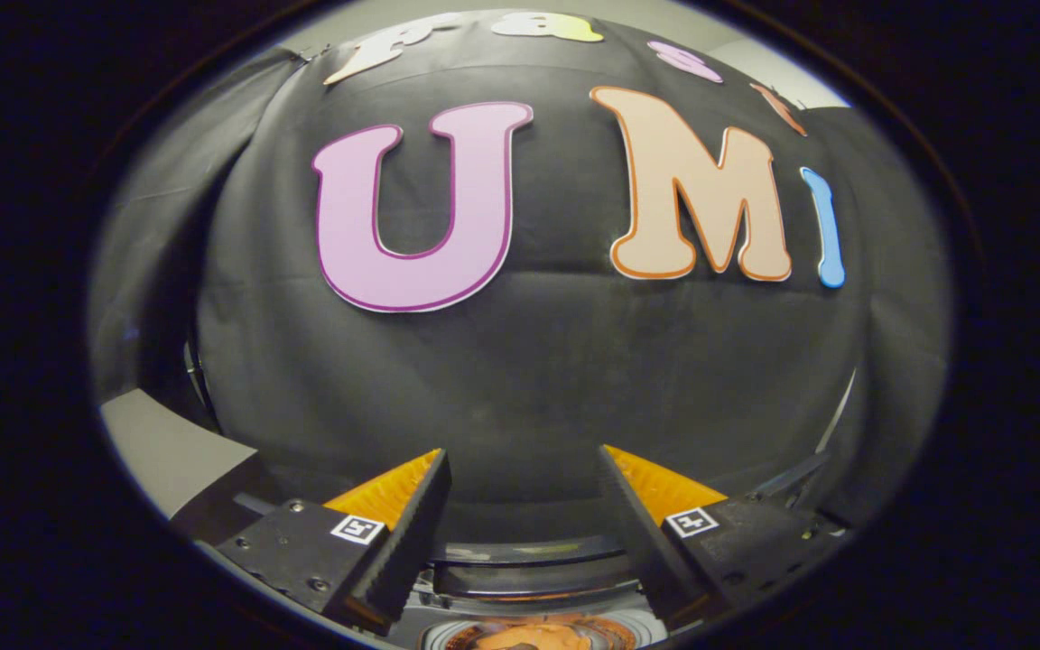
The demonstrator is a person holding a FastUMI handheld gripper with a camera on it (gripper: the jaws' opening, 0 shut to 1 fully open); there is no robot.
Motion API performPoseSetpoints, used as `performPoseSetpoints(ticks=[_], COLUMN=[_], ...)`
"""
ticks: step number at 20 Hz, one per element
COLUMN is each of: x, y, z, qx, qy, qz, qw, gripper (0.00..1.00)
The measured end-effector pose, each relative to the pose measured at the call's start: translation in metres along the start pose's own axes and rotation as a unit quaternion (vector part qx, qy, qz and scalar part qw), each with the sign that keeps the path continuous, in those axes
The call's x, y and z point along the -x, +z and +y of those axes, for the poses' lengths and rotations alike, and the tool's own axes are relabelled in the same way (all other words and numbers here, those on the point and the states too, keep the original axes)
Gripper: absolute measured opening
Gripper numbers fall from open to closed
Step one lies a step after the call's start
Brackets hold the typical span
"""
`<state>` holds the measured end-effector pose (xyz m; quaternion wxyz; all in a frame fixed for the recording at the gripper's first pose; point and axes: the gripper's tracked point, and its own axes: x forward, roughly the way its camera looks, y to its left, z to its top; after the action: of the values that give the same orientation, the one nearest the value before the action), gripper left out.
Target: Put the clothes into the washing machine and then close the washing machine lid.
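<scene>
My gripper [524, 456] is open, its two fingers spread wide with nothing between them, pointing at the booth's black cloth wall. Low between the fingers, close under the gripper, I see part of the washing machine [529, 578]: a dark curved lid edge and a pale round rim. Inside that rim lies something orange [543, 636], likely the clothes, mostly cut off from sight. The gripper hangs above the machine and touches nothing.
The black cloth wall [520, 361] stands just ahead of the fingers. A grey flat surface [168, 451] lies off to the left of the left finger. A thin metal frame bar [791, 478] runs beside the right finger.
</scene>
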<state>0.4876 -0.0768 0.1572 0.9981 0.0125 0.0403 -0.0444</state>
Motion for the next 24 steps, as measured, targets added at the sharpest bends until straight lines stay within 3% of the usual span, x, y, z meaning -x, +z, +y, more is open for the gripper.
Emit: performPoseSetpoints(ticks=[24], x=[0.0004], y=[0.0033], z=[-0.0008], qx=[-0.001], qy=[-0.021], qz=[0.000], qw=[1.000], gripper=[0.97])
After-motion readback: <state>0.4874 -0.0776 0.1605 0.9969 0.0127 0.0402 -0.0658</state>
